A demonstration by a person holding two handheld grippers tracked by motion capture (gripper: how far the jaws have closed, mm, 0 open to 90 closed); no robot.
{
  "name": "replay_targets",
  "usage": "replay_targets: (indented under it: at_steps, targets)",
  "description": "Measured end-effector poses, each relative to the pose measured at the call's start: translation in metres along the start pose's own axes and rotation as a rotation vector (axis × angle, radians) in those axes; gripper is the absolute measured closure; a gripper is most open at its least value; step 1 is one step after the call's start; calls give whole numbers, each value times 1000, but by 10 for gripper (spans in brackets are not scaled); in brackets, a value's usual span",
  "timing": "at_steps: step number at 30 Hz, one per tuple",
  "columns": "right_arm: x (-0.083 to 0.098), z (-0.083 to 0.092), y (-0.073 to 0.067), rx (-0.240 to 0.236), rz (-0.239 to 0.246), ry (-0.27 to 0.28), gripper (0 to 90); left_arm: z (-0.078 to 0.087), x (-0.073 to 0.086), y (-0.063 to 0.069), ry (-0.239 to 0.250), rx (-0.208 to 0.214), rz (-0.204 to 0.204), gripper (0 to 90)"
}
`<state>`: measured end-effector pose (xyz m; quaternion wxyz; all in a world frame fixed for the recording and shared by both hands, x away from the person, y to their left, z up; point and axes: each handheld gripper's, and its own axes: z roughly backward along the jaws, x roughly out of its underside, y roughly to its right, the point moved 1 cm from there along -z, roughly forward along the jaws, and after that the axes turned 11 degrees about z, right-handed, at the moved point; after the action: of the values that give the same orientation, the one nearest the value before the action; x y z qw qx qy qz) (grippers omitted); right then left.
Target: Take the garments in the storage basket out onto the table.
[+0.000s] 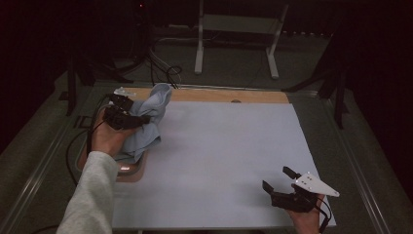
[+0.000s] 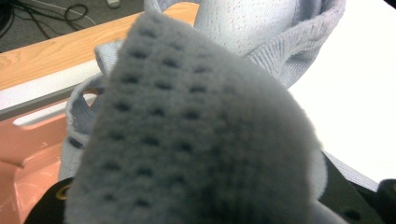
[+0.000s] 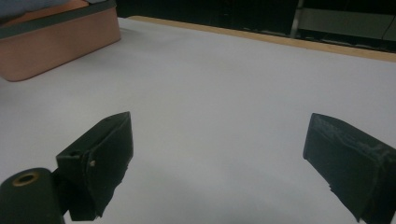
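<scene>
A light blue-grey knitted cloth (image 1: 152,113) hangs bunched at the table's left, above a salmon-coloured bin (image 1: 132,171). My left gripper (image 1: 141,118) is shut on the cloth, whose top stands up past the jaws and whose lower folds drop into the bin. In the left gripper view the cloth (image 2: 196,140) lies right against the camera and hides the jaws, with the bin (image 2: 23,158) at lower left. My right gripper (image 1: 276,178) rests low at the front right of the white sheet. Its jaws stand wide open with nothing between them (image 3: 219,140).
A white sheet (image 1: 219,156) covers most of the table, with a wooden strip (image 1: 219,95) along the far edge. The bin's side (image 3: 56,46) stands at far left in the right gripper view. Cables (image 1: 165,70) and a metal stand (image 1: 234,24) lie beyond the table.
</scene>
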<state>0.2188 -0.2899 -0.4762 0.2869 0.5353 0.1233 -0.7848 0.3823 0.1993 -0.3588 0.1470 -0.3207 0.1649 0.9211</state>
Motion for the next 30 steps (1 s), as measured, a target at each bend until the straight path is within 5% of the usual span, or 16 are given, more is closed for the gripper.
replay_targets:
  at_steps: [30]
  targets:
    - [0, 0, 0, -2, 2, 0, 87, -22, -15, 38, -29, 25, -48, 659]
